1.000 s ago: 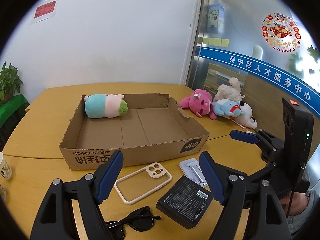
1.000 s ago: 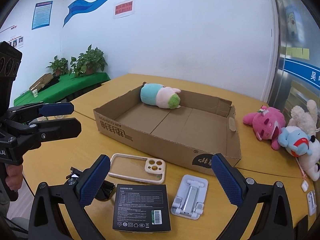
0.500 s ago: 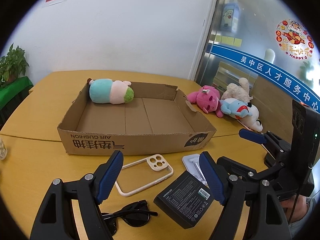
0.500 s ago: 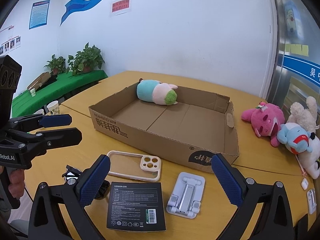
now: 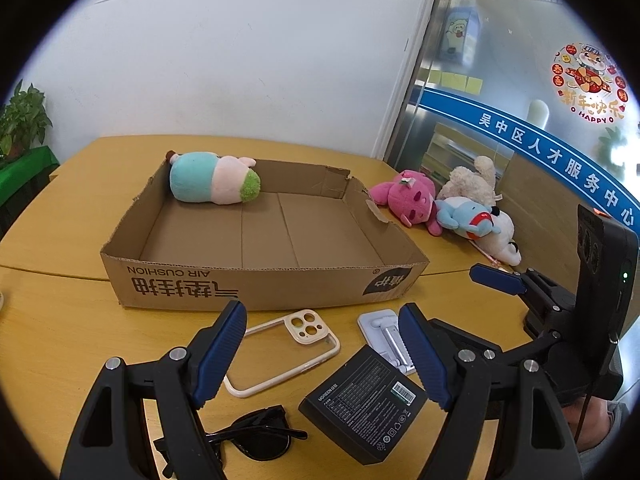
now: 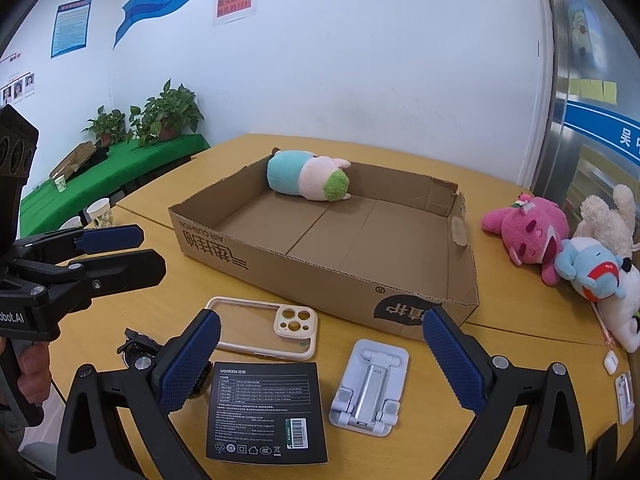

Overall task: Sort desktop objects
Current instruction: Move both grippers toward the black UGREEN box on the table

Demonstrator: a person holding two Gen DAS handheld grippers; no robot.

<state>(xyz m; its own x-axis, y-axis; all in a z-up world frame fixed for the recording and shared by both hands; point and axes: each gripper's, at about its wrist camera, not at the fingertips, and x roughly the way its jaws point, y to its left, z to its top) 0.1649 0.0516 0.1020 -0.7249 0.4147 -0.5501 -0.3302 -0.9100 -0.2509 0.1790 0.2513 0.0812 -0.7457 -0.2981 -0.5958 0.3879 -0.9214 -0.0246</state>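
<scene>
Left wrist view: left gripper point(image 5: 322, 346) spread wide and empty at lower centre, above phone case point(image 5: 282, 354), black box point(image 5: 364, 402) and sunglasses point(image 5: 256, 438); cardboard tray point(image 5: 264, 288) mid-frame, plush toy point(image 5: 212, 178) inside. Right gripper point(image 6: 320, 354) likewise spread, empty.

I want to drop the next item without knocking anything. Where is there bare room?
Most of the cardboard box floor is bare; only the teal and pink plush lies in its far left corner. The strip in front of the box is crowded: phone case, black package, phone stand, sunglasses. Right of the box, the plush toys fill the tabletop.
</scene>
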